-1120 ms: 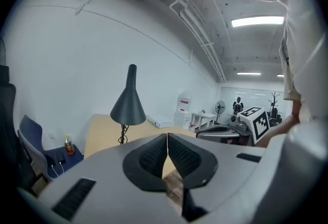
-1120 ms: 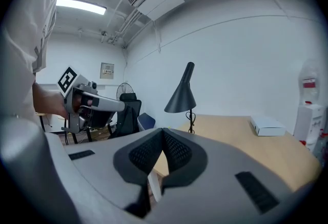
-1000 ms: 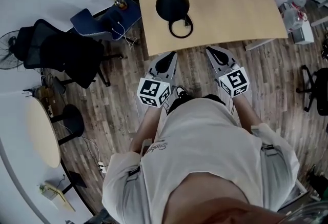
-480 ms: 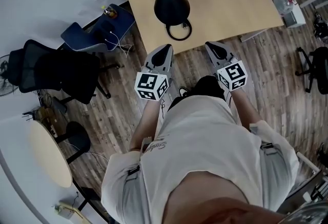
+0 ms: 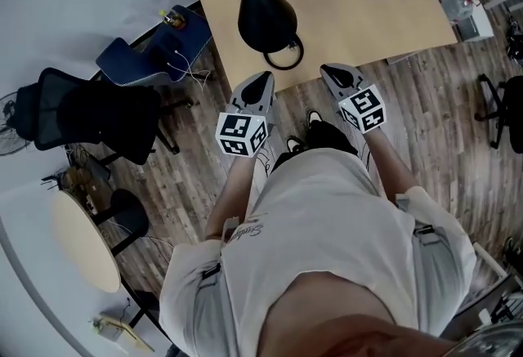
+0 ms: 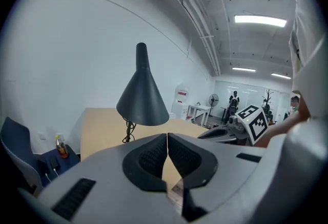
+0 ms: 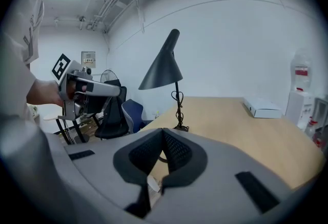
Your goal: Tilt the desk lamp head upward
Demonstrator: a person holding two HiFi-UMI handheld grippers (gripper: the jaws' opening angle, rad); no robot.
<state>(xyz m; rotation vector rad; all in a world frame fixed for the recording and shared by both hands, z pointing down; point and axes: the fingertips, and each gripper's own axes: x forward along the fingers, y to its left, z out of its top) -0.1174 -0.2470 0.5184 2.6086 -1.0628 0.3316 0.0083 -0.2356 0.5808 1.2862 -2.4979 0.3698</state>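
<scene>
Here we hold the left gripper (image 5: 260,81) and right gripper (image 5: 330,72) empty, jaws together, at the near edge of the desk (image 5: 376,4), probably lining up a reach for the lamp head (image 5: 265,19).

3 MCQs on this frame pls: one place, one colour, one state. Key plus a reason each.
1. Where does the lamp stand?
A) on the desk, near the person's edge
B) on the floor
C) on a chair

2. Lamp colour?
A) white
B) black
C) red

3. Left gripper jaws?
A) open round the lamp
B) shut on the cord
C) shut, empty

Key:
1 A: its base ring sits on the wood by the near edge.
2 B: head and stem read black in the head view.
3 C: the pads meet with nothing between them, short of the lamp.
</scene>
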